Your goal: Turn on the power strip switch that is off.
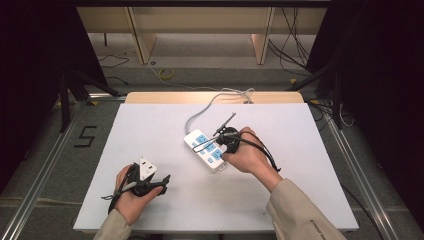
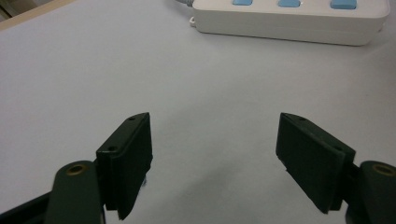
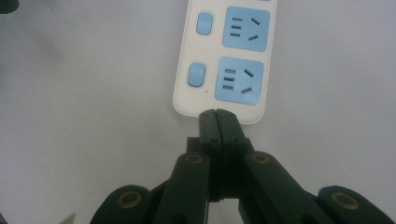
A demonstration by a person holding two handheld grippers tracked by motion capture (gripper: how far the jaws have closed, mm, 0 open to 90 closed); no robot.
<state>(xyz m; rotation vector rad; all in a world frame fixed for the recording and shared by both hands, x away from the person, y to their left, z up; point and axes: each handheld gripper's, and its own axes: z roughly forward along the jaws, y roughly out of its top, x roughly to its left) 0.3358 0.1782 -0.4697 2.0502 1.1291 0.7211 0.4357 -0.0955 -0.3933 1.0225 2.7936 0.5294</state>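
A white power strip (image 1: 205,149) with blue sockets lies near the middle of the white table (image 1: 150,125), and its grey cable (image 1: 200,112) runs off toward the far edge. My right gripper (image 1: 223,151) is at the strip's near end. In the right gripper view the jaws of my right gripper (image 3: 218,116) are pressed together with nothing between them, tips just at the end of the power strip (image 3: 224,60). My left gripper (image 1: 159,172) rests at the front left of the table. Its jaws (image 2: 215,163) stand wide apart over bare table, with the power strip (image 2: 289,23) farther ahead.
Beyond the table's far edge the floor holds loose cables (image 1: 165,74) and wooden furniture legs (image 1: 142,42). A black "5" mark (image 1: 85,136) lies on the floor at the left. Metal rails (image 1: 45,165) run along both sides of the table.
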